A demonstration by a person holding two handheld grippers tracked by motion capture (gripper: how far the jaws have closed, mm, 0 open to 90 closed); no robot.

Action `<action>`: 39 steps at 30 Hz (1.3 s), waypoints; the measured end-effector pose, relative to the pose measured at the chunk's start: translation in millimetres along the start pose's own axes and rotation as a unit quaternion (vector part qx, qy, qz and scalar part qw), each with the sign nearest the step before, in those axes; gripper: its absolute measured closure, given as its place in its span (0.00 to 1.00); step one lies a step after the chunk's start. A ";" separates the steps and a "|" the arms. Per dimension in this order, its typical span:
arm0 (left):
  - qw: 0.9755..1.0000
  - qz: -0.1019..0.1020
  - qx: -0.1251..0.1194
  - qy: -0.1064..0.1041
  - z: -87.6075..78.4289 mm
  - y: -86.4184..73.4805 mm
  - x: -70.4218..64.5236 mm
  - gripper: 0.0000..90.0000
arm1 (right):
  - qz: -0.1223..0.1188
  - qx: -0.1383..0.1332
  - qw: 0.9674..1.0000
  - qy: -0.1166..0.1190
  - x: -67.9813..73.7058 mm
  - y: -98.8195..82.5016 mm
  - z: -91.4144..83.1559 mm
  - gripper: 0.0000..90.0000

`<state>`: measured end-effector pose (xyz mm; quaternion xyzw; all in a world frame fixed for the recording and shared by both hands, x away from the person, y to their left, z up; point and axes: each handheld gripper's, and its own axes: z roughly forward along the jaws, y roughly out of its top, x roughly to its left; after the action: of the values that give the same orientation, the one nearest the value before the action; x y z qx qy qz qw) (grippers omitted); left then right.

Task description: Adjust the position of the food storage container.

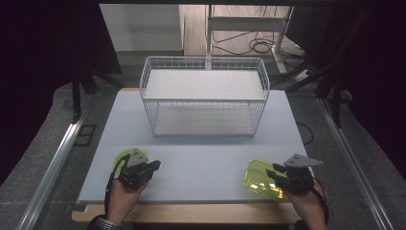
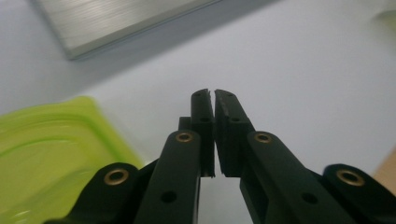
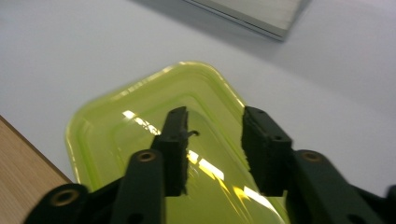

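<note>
A yellow-green see-through tray [image 1: 257, 175] lies at the front right of the white table top [image 1: 206, 158]. My right gripper [image 1: 270, 171] hovers over it, open. In the right gripper view the two jaws stand apart above the tray [image 3: 116, 121] with nothing between them [image 3: 215, 114]. A second yellow-green tray [image 1: 120, 157] lies at the front left, partly hidden under my left gripper [image 1: 152, 166]. In the left gripper view the jaws [image 2: 214, 93] are shut, pads nearly touching and holding nothing, with the tray [image 2: 51, 140] to their left.
A white wire basket [image 1: 203, 58] with two levels stands at the back middle of the table; its base [image 2: 116, 18] [image 3: 261, 14] shows at the top of both gripper views. A wooden edge [image 1: 201, 213] runs along the table's front. Metal rails flank the table.
</note>
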<state>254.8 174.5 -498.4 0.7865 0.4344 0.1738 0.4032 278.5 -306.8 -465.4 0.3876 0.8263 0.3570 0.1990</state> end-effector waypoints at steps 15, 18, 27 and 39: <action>0.998 0.057 0.007 -0.023 9.7 -4.8 -25.5 0.89 | 0.049 0.013 0.998 -0.043 -26.3 -45.1 -48.4 0.99; 0.998 0.060 0.009 -0.021 10.8 -4.9 -26.5 0.87 | 0.055 0.022 0.997 -0.039 -25.1 -55.3 -50.6 0.99; 0.997 0.062 0.023 -0.035 14.9 -5.4 -27.2 0.96 | 0.056 0.028 0.998 -0.030 -23.6 -56.9 -44.3 0.99; 0.996 0.075 0.030 -0.028 17.3 -4.9 -29.5 0.96 | 0.050 0.028 0.998 -0.011 -17.6 -42.3 -22.2 0.99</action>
<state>246.4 143.3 -510.7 0.8333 0.3677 0.1680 0.3770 255.0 -349.1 -481.2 0.4380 0.8130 0.3391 0.1795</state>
